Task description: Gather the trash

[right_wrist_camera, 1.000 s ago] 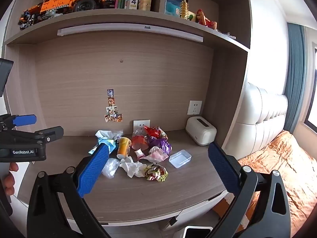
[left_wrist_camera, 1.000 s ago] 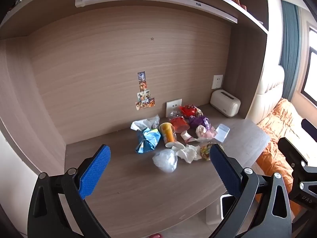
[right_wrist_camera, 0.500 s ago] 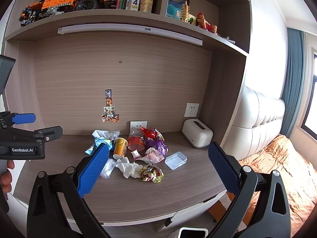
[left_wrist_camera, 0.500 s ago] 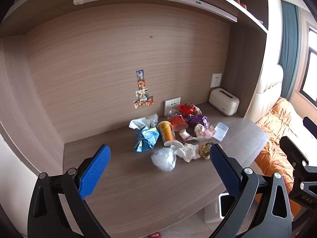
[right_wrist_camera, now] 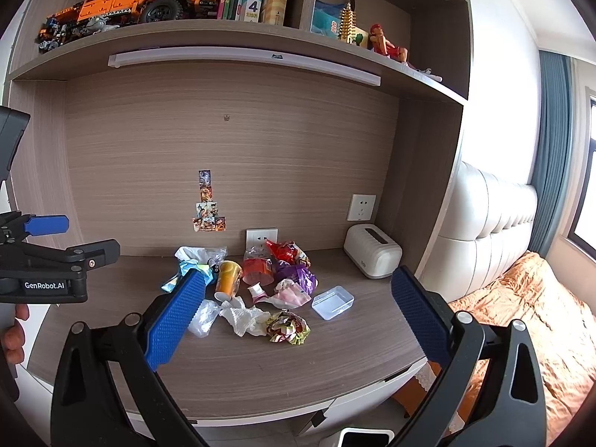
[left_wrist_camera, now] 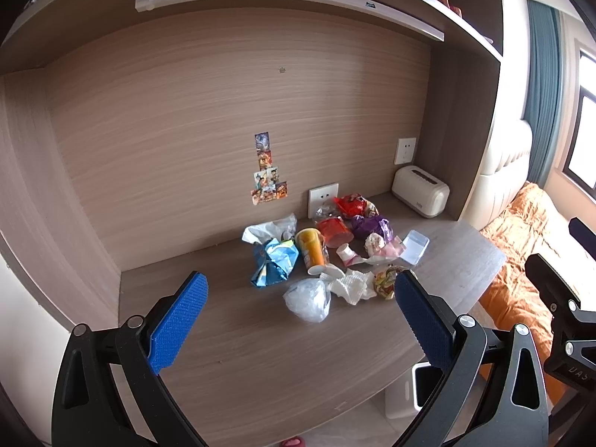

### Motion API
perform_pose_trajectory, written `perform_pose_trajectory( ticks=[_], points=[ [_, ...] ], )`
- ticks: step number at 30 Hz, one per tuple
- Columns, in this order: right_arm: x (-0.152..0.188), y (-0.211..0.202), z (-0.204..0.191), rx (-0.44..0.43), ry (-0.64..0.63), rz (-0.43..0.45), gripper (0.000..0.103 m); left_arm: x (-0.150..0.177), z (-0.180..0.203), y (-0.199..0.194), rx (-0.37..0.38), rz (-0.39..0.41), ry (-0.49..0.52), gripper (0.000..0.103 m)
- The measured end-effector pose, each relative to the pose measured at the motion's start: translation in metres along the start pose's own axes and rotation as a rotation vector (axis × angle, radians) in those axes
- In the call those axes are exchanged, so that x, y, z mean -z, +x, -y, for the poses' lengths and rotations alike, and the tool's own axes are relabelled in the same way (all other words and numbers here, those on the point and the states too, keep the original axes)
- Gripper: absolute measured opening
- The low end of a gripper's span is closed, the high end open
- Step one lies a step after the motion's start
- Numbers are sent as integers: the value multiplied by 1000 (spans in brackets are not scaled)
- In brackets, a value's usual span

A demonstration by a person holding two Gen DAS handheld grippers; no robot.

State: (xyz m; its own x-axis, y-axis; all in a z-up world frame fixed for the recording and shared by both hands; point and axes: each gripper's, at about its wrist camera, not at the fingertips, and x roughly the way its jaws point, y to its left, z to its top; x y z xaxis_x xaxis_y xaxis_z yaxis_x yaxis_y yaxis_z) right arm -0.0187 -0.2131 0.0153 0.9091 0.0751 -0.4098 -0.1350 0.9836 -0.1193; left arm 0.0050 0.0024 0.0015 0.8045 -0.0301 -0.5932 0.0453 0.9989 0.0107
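Both claws hang above the wooden surface (left_wrist_camera: 238, 339) with nothing between their blue pads. The left claw (left_wrist_camera: 301, 320) is spread wide, and the trash lies ahead of it, just past its fingertips and a little toward its right finger: a clear plastic bag (left_wrist_camera: 308, 300) nearest, a crumpled white tissue (left_wrist_camera: 350, 286) beside that, and a crinkled multicoloured wrapper (left_wrist_camera: 385, 281) partly behind the right pad. Farther ahead sit a blue snack bag (left_wrist_camera: 273, 262), a tipped orange cup (left_wrist_camera: 313, 249), a red wrapper (left_wrist_camera: 334, 230), a purple wrapper (left_wrist_camera: 370, 226) and a clear plastic box (left_wrist_camera: 415, 246). The right claw (right_wrist_camera: 296, 314) is likewise spread wide and empty; in its view the same heap lies ahead between the two pads, with the multicoloured wrapper (right_wrist_camera: 287, 327) closest, the tissue (right_wrist_camera: 244, 316) next to it, and the clear box (right_wrist_camera: 332, 302) toward the right finger. A white toaster-like appliance (right_wrist_camera: 372, 255) stands farther ahead on the right, against the back panel, well apart from the heap. The left claw (right_wrist_camera: 48, 257) shows at the left edge of the right claw's view, a hand (right_wrist_camera: 13, 331) gripping beneath it.
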Motion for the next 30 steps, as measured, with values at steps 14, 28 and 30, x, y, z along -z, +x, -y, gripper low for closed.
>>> perform_pose_trajectory(
  ticks=[14,28,30],
  points=[
    [-1,4,1,-9,1,-9,100,2,-1,5,4,-7,-6,99],
    [0,5,1,-9,-2,-7,100,0,2,8,6,-11,-9,99],
    [0,6,2,-10,-3,-6,100,1,2,8,7,-10,-7,99]
  ],
)
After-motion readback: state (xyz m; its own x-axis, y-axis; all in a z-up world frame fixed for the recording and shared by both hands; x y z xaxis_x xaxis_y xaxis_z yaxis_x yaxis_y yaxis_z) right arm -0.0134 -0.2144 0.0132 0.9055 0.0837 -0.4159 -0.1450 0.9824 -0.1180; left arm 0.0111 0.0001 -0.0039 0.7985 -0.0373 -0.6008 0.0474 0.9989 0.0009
